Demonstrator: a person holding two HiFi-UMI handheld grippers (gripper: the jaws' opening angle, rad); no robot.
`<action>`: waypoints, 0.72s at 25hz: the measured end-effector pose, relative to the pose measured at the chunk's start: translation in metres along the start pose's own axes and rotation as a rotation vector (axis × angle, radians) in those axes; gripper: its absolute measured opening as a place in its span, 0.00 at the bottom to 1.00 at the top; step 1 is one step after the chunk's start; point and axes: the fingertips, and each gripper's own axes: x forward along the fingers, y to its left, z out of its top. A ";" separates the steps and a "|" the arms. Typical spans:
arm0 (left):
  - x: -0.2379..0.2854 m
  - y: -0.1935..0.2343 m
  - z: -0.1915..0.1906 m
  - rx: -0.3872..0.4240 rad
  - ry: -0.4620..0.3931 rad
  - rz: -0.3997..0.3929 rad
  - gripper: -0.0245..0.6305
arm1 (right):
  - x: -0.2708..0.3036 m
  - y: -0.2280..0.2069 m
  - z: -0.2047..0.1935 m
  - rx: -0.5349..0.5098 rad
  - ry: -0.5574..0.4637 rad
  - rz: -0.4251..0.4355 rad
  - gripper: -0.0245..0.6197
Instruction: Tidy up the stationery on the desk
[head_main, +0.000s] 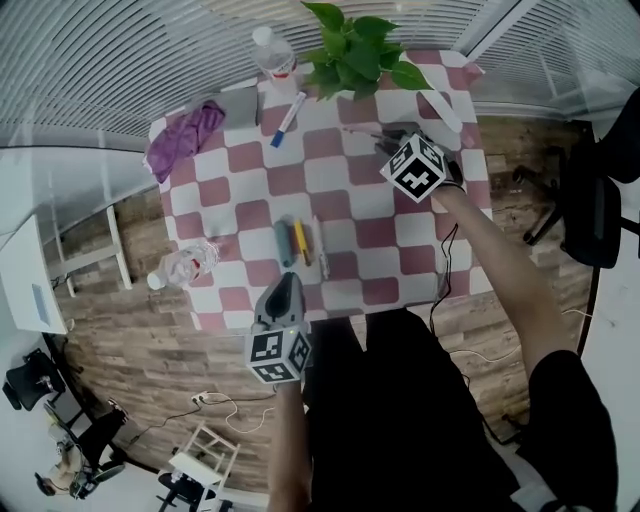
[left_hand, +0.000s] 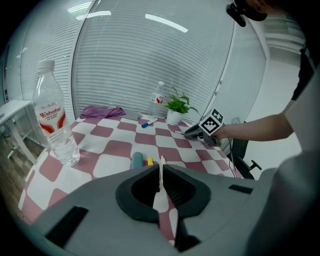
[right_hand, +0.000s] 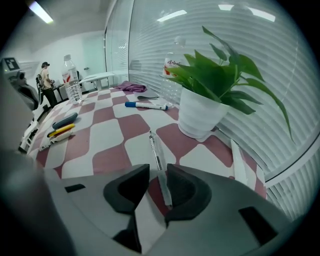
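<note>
Clear pen (right_hand: 156, 150) lies on the worktop (right_hand: 107, 132) between the right gripper's (right_hand: 157, 171) parted fingers, apparently lined up for pickup; left gripper (left_hand: 161, 172) fingers closed, empty.

**Left gripper closed and held near, right gripper open at full reach**

The left gripper (head_main: 287, 284) sits close to the body and points forward and down. Its jaws are together, with only a thin slit between them. Its marker cube (head_main: 278, 357) faces up, and the bare left forearm (head_main: 288, 440) runs straight back beneath it.

The right gripper (head_main: 386, 144) is stretched far forward and angled steeply down, with its jaws standing apart. The right forearm (head_main: 490, 262) is extended and bare as far as a dark sleeve (head_main: 572, 420) at the upper arm.
</note>
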 end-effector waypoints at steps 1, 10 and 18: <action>-0.001 0.000 -0.001 -0.002 -0.002 0.003 0.11 | 0.000 0.000 0.000 0.001 0.000 0.008 0.23; -0.006 -0.002 0.001 -0.004 -0.026 0.006 0.11 | 0.003 0.002 -0.002 0.051 0.030 0.085 0.21; -0.013 0.005 0.004 -0.012 -0.051 0.001 0.11 | 0.003 0.002 -0.001 0.022 0.060 0.059 0.14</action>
